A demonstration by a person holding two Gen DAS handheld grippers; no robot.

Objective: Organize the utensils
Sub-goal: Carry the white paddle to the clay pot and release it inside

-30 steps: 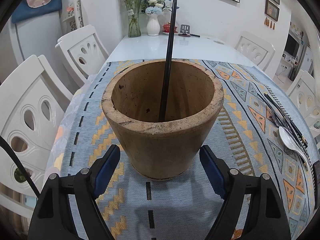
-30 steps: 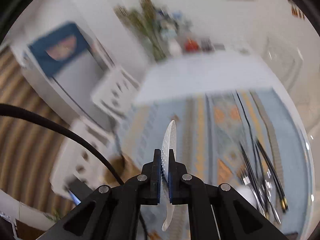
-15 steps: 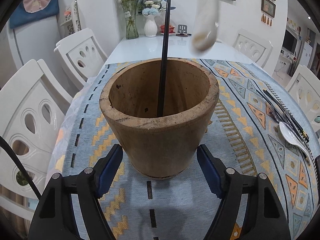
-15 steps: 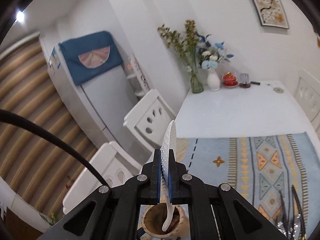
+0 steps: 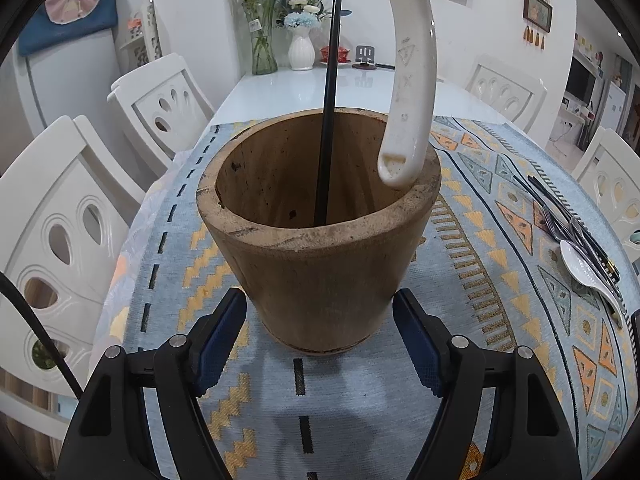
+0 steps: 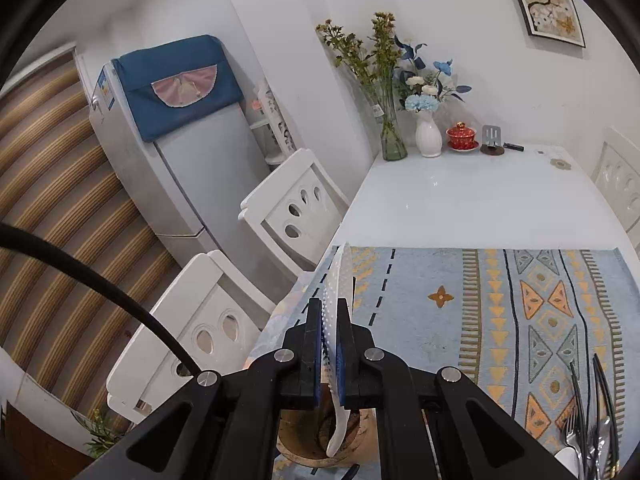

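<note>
A brown wooden pot stands on the patterned cloth with one black chopstick upright inside it. My left gripper is shut on the pot, its blue pads against the lower sides. A white ceramic spoon hangs handle down, its tip just inside the pot's right rim. My right gripper is shut on that spoon near the bowl end. Below the jaws, the handle reaches down into the pot.
Forks, black chopsticks and another white spoon lie together on the cloth's right side, with the forks at the right wrist view's lower right. White chairs stand along the left. Vases and a red cup sit at the table's far end.
The white spoon came in from above and sank to the pot's rim. My left jaws closed in on the pot. The right gripper swung from over the cloth to above the pot.
</note>
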